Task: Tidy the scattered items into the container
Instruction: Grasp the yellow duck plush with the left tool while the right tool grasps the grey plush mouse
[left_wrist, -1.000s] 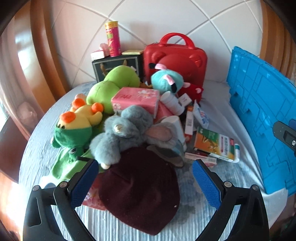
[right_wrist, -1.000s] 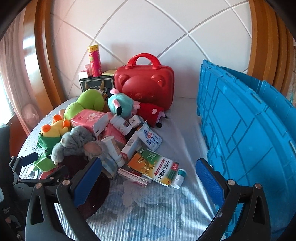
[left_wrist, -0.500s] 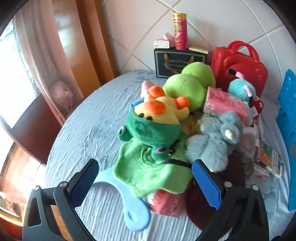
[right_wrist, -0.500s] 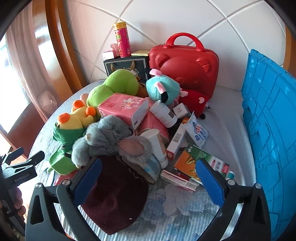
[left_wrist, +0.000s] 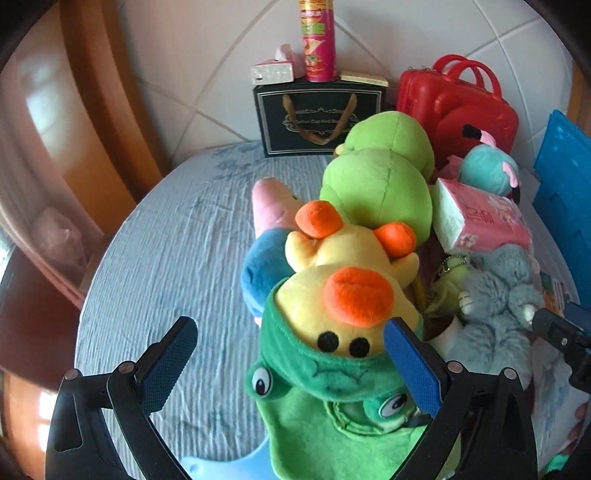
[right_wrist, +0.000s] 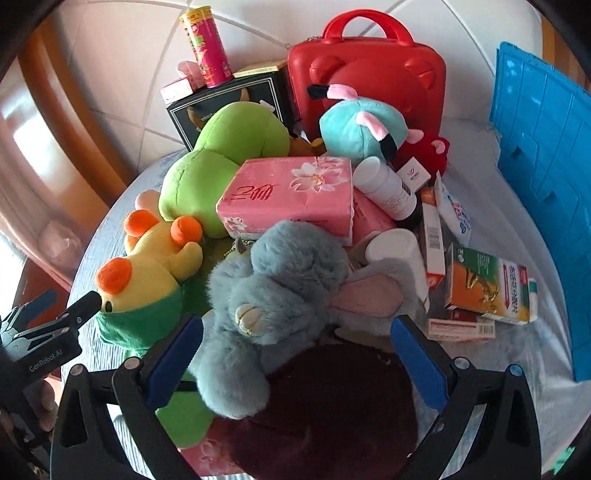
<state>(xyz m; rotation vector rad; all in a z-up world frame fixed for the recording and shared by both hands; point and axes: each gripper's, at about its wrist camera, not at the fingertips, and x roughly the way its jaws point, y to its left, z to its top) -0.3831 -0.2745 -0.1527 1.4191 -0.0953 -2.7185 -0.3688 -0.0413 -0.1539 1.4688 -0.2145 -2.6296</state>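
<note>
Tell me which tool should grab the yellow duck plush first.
Left. The left tool is open, its right pad already beside the yellow duck plush. The right tool faces the grey plush instead.

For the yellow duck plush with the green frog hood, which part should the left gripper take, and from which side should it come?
Probably the hooded head. The yellow duck plush lies with its head toward the left gripper, body trailing away into the pile. The open fingers already reach the head's right side, so shift right to straddle it, then close across the soft green hood, coming from the near table edge.
</note>
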